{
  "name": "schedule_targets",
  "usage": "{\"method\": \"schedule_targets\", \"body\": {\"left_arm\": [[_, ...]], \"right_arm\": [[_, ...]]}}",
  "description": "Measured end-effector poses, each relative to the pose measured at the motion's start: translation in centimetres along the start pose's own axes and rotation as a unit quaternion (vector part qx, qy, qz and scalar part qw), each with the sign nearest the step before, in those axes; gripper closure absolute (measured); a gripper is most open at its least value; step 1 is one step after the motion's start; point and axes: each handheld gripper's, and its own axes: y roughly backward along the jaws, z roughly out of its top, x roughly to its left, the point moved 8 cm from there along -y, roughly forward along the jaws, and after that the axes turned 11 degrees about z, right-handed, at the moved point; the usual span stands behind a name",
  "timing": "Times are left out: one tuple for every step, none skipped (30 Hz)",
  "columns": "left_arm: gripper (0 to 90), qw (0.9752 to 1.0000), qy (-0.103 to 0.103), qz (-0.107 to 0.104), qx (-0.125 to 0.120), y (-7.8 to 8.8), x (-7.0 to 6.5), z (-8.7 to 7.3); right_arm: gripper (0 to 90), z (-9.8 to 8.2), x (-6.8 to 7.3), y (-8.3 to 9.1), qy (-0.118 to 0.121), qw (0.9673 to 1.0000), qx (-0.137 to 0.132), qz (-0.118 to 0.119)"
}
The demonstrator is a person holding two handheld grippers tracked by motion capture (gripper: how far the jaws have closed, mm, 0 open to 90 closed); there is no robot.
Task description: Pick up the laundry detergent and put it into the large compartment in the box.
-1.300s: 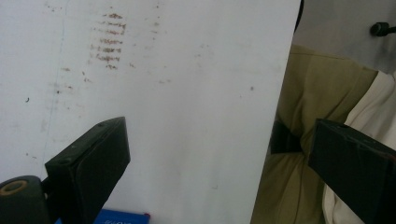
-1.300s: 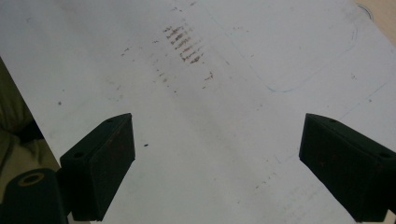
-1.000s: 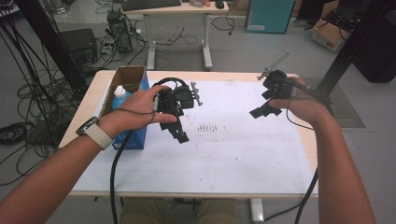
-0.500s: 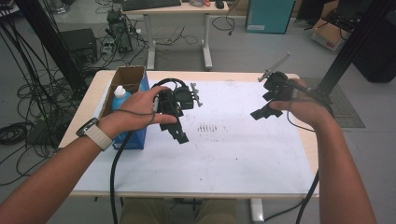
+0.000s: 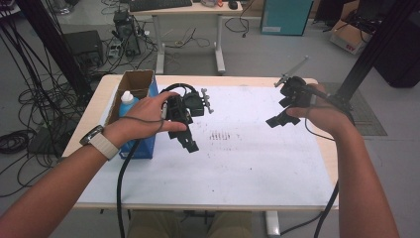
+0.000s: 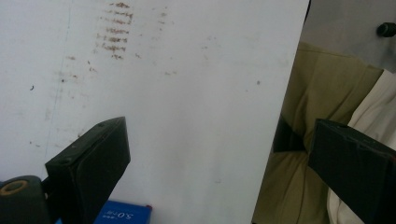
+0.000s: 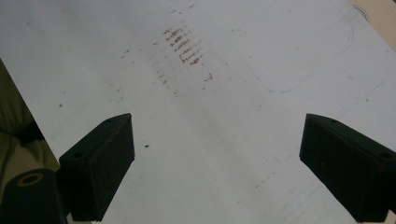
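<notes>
Both grippers idle above the desk [image 5: 237,173], nothing picked up. Left gripper [image 5: 190,144] jaws spread wide, empty, hovering over the white sheet at about 9 o'clock of the brown smudge marks [image 5: 221,135]. Right gripper [image 5: 275,120] also released, empty, at 3 o'clock of the marks. Nearest things: white bottle [image 5: 127,102] in the cardboard box [image 5: 132,82], 9 o'clock of the left hand. Looks like pre-grasp; next move probably needs the left gripper swung toward the bottle.
</notes>
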Motion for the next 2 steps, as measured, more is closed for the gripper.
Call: {"method": "schedule_targets", "body": {"left_arm": [[6.0, 1.0, 0.0, 0.0, 0.0, 0.02, 0.03, -0.02], [6.0, 1.0, 0.001, 0.0, 0.0, 0.04, 0.05, -0.03]], "right_arm": [[10.3, 0.03, -0.03, 0.01, 0.001, 1.0, -0.001, 0.0], [10.3, 0.05, -0.04, 0.03, 0.001, 1.0, -0.001, -0.001]]}}
